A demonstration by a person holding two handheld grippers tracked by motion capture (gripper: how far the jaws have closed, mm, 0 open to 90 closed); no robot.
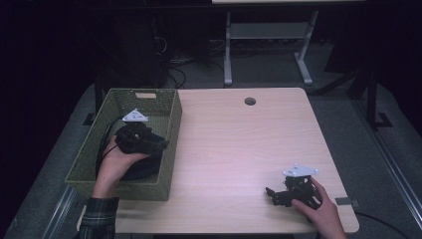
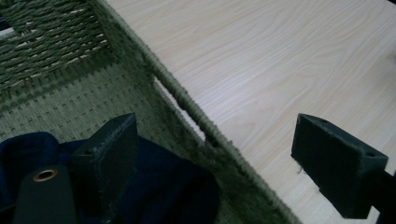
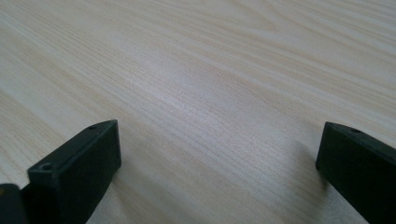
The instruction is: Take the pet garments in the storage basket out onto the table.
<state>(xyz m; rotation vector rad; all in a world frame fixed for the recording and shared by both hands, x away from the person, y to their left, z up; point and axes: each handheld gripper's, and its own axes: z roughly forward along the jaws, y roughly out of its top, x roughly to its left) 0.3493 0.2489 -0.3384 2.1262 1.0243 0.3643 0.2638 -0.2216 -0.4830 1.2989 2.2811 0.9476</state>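
A green woven basket (image 1: pixel 119 191) stands on the left part of the light wood table (image 1: pixel 239 144). A dark blue cloth (image 1: pixel 144 170) lies bunched in its near end. My left gripper (image 1: pixel 160 143) hovers open at the basket's right wall. In the left gripper view the rim (image 2: pixel 187 100) runs between the wide-apart jaws of the left gripper (image 2: pixel 217 128); one jaw is over the cloth (image 2: pixel 173 186), the other over the table. My right gripper (image 1: pixel 271 195) rests open near the front right edge. In the right gripper view the right gripper (image 3: pixel 217 135) has bare wood between its jaws.
A round cable hole (image 1: pixel 250 101) sits near the table's far edge. Behind the table stand the grey legs of another desk (image 1: pixel 228 50), with cables on the floor (image 1: pixel 174 69). A small grey tab (image 1: pixel 347 201) sticks out at the table's front right edge.
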